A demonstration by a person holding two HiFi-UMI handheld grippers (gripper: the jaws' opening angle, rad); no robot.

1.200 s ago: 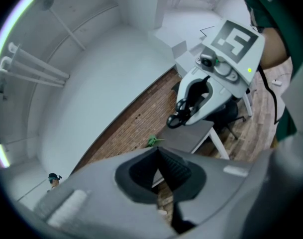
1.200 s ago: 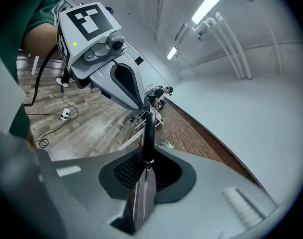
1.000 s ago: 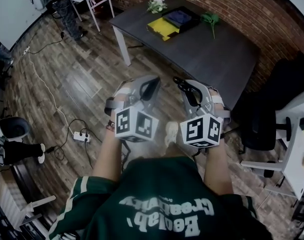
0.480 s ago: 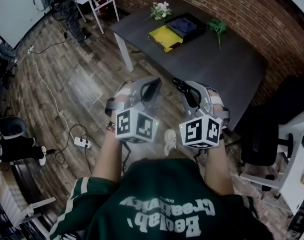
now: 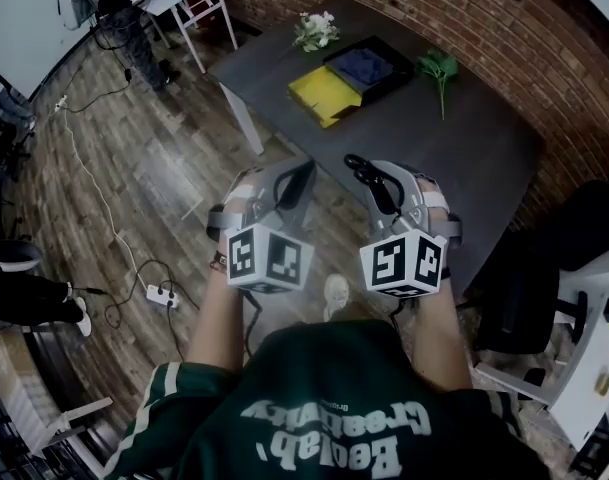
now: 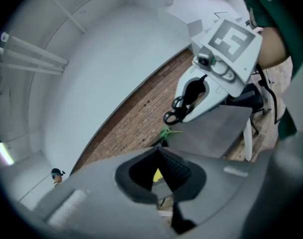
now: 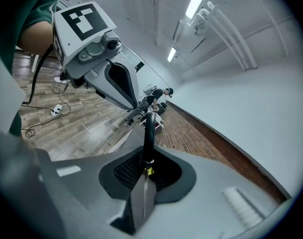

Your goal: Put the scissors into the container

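Your head camera looks steeply down, bench (image 5: 464, 148) in the upper frame. Gripper cameras sit close behind their jaws; the left gripper (image 5: 296, 176) camera also shows that bench.

Dark worktop (image 5: 454, 138) ahead of the fingers (image 5: 284, 183), clear of them. On it: white flower bunch (image 5: 314, 30) far ahead-left, green sprig (image 5: 439, 68) ahead-right, yellow flat sheet (image 5: 322, 93) between the two. Brick wall (image 5: 544, 38) beyond. Plank floor (image 5: 154, 168) left of the fingers, with a power strip (image 5: 164, 295) left and behind. Dark office chair (image 5: 539, 278) off right.
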